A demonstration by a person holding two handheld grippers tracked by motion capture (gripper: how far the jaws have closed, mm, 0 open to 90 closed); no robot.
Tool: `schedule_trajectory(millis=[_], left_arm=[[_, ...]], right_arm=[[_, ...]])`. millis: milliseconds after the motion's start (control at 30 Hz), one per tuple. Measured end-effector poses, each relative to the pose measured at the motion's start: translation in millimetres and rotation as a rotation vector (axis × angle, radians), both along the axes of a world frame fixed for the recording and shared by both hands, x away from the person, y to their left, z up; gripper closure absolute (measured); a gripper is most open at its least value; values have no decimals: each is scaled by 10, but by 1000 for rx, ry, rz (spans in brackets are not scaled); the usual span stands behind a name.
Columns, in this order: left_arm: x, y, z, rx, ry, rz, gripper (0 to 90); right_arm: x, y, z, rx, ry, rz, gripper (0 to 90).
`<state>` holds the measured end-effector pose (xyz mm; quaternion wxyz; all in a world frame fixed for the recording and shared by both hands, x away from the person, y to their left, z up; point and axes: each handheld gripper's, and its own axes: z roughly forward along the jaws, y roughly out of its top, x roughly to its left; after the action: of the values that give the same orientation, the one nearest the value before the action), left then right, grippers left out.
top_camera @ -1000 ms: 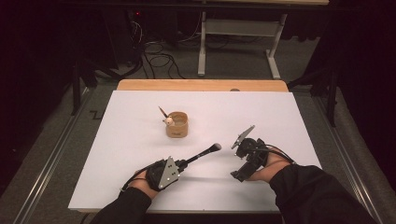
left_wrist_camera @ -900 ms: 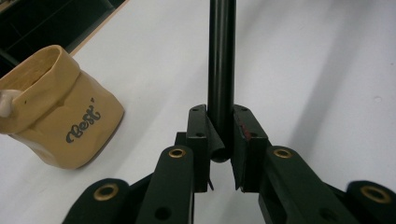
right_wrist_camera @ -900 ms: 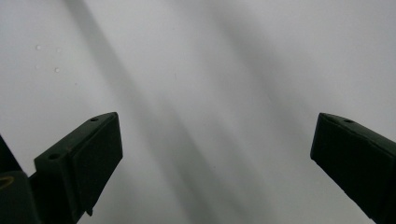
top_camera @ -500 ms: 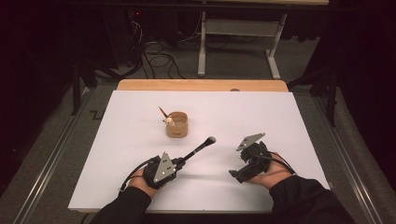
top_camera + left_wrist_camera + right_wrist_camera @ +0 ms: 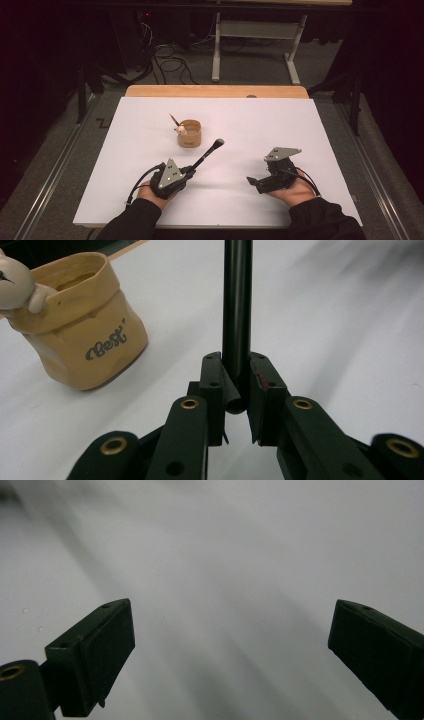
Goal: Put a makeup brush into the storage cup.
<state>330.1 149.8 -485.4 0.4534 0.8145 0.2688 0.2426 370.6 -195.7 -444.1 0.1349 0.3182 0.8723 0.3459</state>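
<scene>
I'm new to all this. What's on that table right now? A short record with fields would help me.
surface: white table
left gripper: shut on the black brush
black brush: handle clamped, bristle end up and pointing towards the tan cup
tan cup: bag-shaped, upright, lettering on its side, small pale figure at the rim, a stick standing in it
right gripper: open, nothing between its jaws, low over bare table
hands: one behind each gripper, at the near edge

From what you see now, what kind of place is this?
Probably a lab or workshop set up for recording, not a home. A white board covers the work table, loose cables lie on the grey floor, and a bare metal table frame stands behind.
</scene>
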Motion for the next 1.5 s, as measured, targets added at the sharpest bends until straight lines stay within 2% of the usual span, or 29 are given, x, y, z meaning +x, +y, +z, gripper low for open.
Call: schedule_trajectory(millis=[167,233,367,467,533,600,700,933,1167,1333,1433,1500], left_arm=[[12,25,0,-32,15,9,791],[19,37,-2,-52,30,16,791],[31,51,-10,-70,43,28,791],[32,56,-6,-82,42,31,791],[26,57,-1,-92,48,33,791],[20,52,2,-103,51,34,791],[10,49,15,-116,55,31,791],[-24,45,66,-190,82,51,791],[-12,-7,148,-193,93,67,792],[7,-125,236,-222,85,63,792],[15,-186,237,-245,83,55,792],[15,-225,214,-234,73,56,792]], right_arm=[[-59,-35,-67,46,-37,-13,62],[-75,-67,-115,88,-52,-22,66],[-104,-144,-132,133,-85,-38,72],[-127,-213,-144,177,-97,-60,73],[-145,-235,-147,189,-112,-65,73],[-153,-257,-147,224,-111,-71,73],[-164,-269,-138,250,-117,-75,82],[-166,-272,-136,266,-127,-77,91],[-174,-309,-117,282,-132,-73,90],[-170,-319,-118,289,-134,-73,94],[-177,-318,-109,294,-139,-73,98],[-177,-317,-106,299,-139,-73,101]])
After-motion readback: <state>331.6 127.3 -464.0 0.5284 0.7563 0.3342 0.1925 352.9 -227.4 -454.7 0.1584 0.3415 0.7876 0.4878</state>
